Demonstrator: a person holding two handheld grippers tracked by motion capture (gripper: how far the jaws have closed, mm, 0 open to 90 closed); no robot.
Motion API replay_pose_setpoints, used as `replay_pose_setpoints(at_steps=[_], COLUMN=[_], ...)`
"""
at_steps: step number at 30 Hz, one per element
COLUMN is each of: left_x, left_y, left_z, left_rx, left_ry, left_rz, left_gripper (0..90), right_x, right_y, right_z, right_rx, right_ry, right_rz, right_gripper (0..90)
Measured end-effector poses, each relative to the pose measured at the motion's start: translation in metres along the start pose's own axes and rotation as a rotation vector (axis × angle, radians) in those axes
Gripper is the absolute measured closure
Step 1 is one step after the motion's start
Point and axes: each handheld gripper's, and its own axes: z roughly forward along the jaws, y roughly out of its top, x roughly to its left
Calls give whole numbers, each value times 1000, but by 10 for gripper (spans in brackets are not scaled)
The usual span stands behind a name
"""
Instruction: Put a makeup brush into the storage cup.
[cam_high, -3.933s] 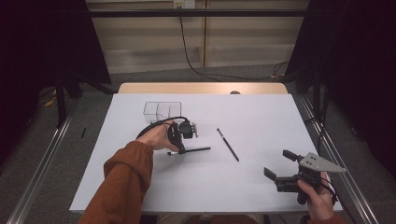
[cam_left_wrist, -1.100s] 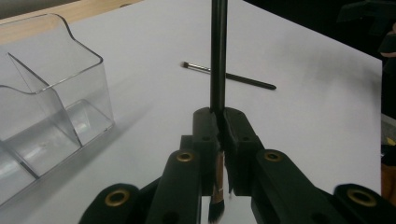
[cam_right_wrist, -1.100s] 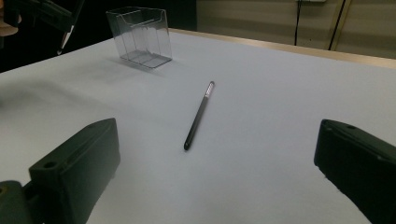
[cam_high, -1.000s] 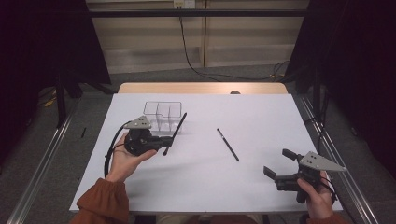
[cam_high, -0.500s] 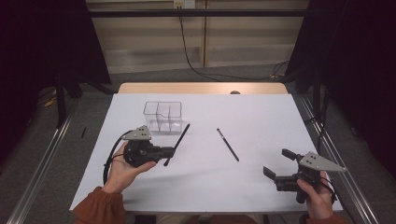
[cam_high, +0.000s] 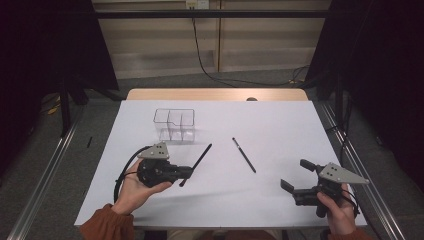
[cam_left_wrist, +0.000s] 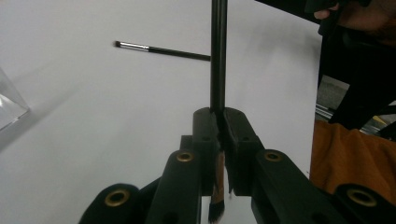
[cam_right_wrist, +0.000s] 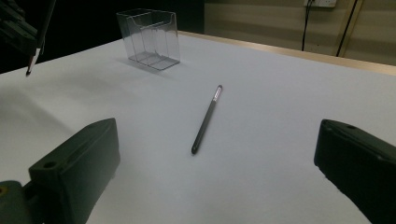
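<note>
Left gripper (cam_high: 186, 172) jaws clamped on thin black brush (cam_high: 196, 164) near bristle end, handle slanting up toward clear organizer (cam_high: 174, 124) | right gripper (cam_high: 297, 176) jaws wide, empty, over bench (cam_high: 280, 125) | second brush (cam_high: 244, 155) lay between grippers, untouched | since a second earlier, left hand and brush had drifted toward near edge, away from organizer; right unchanged

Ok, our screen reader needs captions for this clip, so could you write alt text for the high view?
The left claw, held in a hand over a white table, is shut on a thin black brush pointing toward a clear compartment box. A second brush lies mid-table; the right claw rests open near the right edge.
</note>
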Motion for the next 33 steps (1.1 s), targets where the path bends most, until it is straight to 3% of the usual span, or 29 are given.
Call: replay_pose_setpoints(at_steps=[14, 21, 23, 25, 33], left_x=[-9, -14, -15, -16, -15], left_y=[10, 20, 21, 22, 24], left_z=[9, 9, 5, 2, 2], left_rx=[81, 120, 119, 131, 250], left_ry=[-66, -91, -99, -89, -100], left_rz=[-3, 35, 34, 36, 74], left_gripper=[841, 841, 841, 841, 841], right_x=[4, 6, 8, 11, 26], right_y=[3, 7, 9, 10, 19], right_z=[5, 9, 12, 15, 26], right_rx=[-2, 2, 33, 39, 101], right_ry=[54, 85, 121, 136, 249], right_rz=[-32, -40, -28, -53, -102], right_gripper=[0, 2, 2, 2, 1])
